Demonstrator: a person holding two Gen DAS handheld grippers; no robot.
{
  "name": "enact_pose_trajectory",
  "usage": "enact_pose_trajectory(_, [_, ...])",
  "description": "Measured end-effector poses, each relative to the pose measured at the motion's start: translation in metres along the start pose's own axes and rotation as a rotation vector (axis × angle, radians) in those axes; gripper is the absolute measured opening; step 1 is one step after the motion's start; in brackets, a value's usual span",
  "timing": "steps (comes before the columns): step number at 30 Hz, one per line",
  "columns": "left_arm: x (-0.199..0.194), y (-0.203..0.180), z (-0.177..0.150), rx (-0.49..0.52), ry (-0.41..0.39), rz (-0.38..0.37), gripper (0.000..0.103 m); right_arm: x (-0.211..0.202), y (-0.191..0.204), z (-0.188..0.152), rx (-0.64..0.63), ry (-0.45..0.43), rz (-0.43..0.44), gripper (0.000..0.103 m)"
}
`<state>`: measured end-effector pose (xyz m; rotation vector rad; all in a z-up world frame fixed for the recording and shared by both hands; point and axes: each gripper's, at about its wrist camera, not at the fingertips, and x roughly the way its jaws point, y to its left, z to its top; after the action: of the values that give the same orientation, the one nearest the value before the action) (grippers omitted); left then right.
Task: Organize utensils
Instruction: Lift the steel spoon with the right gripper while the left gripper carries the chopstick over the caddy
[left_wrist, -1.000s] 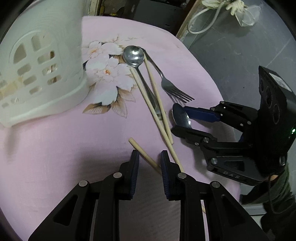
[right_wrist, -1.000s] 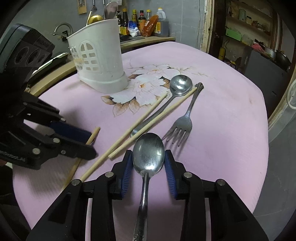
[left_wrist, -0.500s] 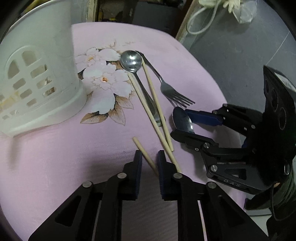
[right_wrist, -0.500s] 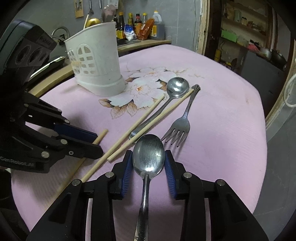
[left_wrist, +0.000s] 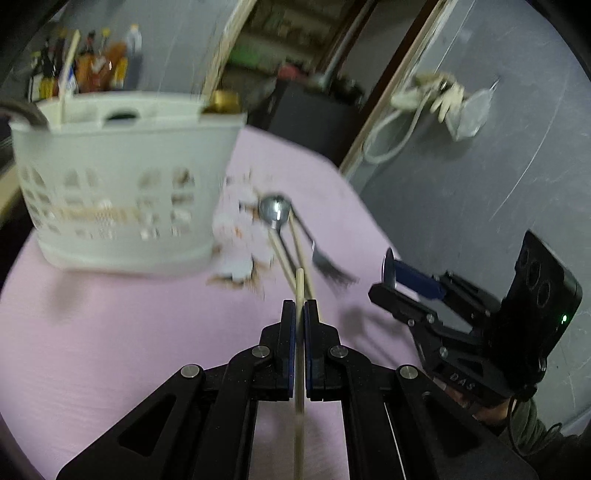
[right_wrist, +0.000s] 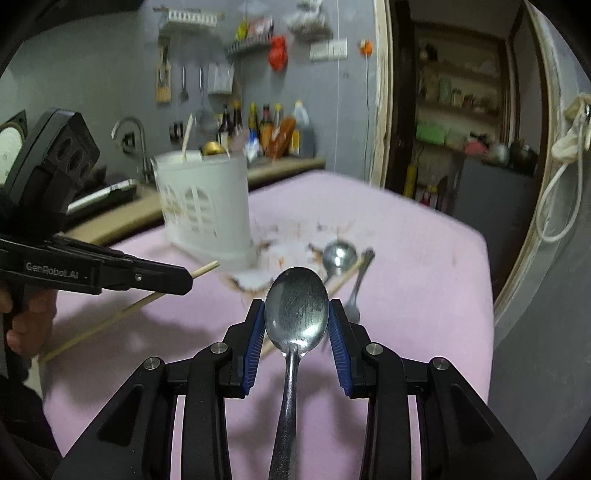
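My left gripper (left_wrist: 299, 308) has its jaws closing tight on a wooden chopstick (left_wrist: 300, 286), pads pressing it, and holds it off the pink cloth. In the right wrist view this left gripper (right_wrist: 184, 284) reaches in from the left, with the chopstick (right_wrist: 207, 268) poking out ahead. My right gripper (right_wrist: 297, 308) is shut on a steel spoon (right_wrist: 297, 314), bowl forward, handle running back. A white slotted utensil holder (left_wrist: 122, 199) (right_wrist: 207, 210) stands at the back. On the cloth lie another spoon (left_wrist: 275, 212), a fork (left_wrist: 327, 264) and two chopsticks (left_wrist: 282, 258).
A pink floral cloth (left_wrist: 110, 332) covers the table, whose edge drops off to the right. Behind the holder is a counter with bottles (right_wrist: 273, 129) and a tap (right_wrist: 129, 136). A white cord (right_wrist: 569, 155) hangs on the right wall. A person's hand (right_wrist: 26, 325) grips the left tool.
The left jaws closed on the chopstick and lifted it off the cloth. Both grippers rose and tilted up, and the right one carried its spoon up.
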<state>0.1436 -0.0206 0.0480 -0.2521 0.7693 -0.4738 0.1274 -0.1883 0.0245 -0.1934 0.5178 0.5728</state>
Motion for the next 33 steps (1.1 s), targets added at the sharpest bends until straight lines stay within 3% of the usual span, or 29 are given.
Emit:
enact_pose_trajectory(5, [-0.026,-0.011,0.004,0.061,-0.228,0.027,0.002,-0.014,0.011,0.011,-0.002,-0.14,-0.02,0.031])
enact_pose_trajectory(9, [-0.038,-0.018,0.008,0.091,-0.357,0.054,0.002,-0.02,0.017,0.023,0.003,-0.235,-0.015,0.031])
enact_pose_trajectory(19, [-0.072,0.006,0.032,0.084,-0.536,0.086,0.002,-0.017,0.027,0.07,0.001,-0.379,0.035,0.031])
enact_pose_trajectory(30, [-0.114,0.04,0.068,0.136,-0.71,0.166,0.002,-0.01,0.05,0.123,-0.055,-0.557,0.015,0.031])
enact_pose_trajectory(33, [-0.122,0.057,0.083,0.124,-0.757,0.156,0.002,-0.007,0.046,0.14,-0.022,-0.603,0.05,0.031])
